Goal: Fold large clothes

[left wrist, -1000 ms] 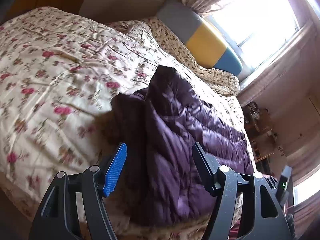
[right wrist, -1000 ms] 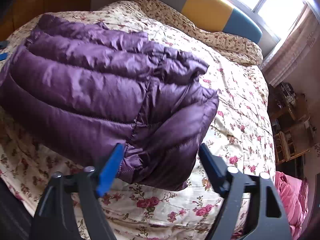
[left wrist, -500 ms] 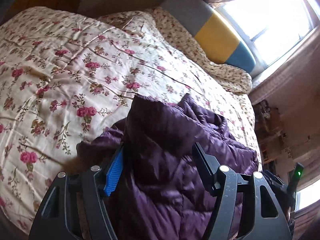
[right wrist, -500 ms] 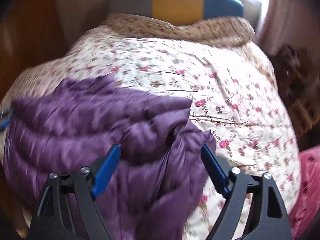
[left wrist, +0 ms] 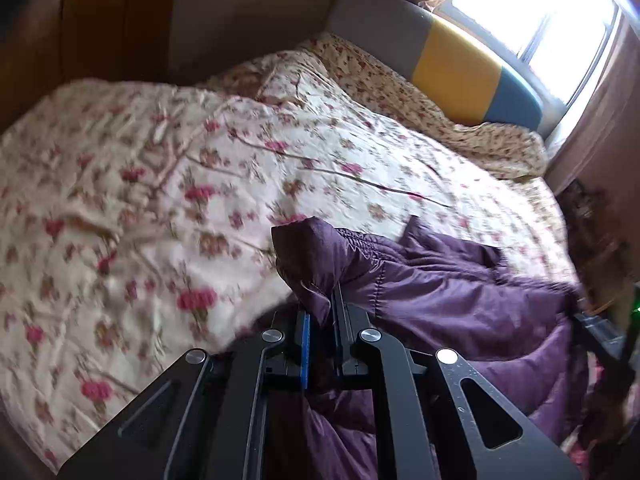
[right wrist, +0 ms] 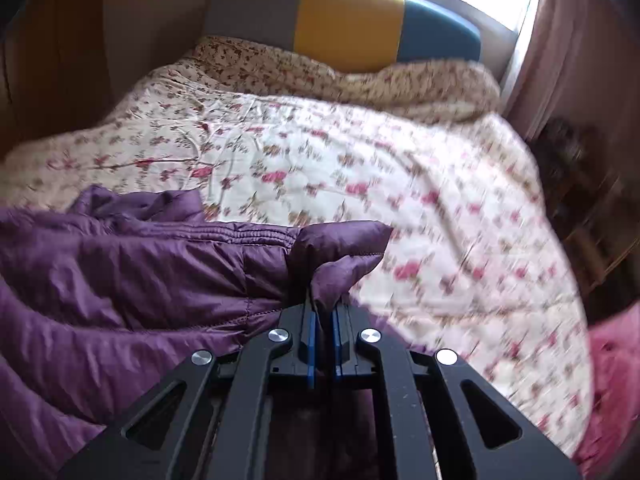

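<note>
Left wrist view: left hand-held gripper (left wrist: pixel 320 312), black plastic with a blue pad on one finger, clamped tight on a puffy fold of the purple jacket (left wrist: pixel 440 304). Quilted, slightly glossy fabric, stitched in soft ridges, bunched into a rounded lump above the fingers and spreading rightward in loose rumpled heaps across the near edge of the bed (left wrist: pixel 200 184). Cream bedspread printed with pink roses, creased in long shallow wrinkles. Behind it a padded headboard (left wrist: pixel 440 60) in grey, yellow and blue blocks, curved along the top, under a bright window (left wrist: pixel 540 12).

Right wrist view: right hand-held gripper (right wrist: pixel 323 316), blue pads on both fingers, pinched shut on another corner of the jacket (right wrist: pixel 140 280), a small pointed flap pushed up between the pads. Rest of the garment slumped to the left, channels of padding and a gathered elastic seam showing. Floral bedspread smooth but blurred on the right; pink crumpled cloth (right wrist: pixel 612 380) at the lower right edge.
</note>
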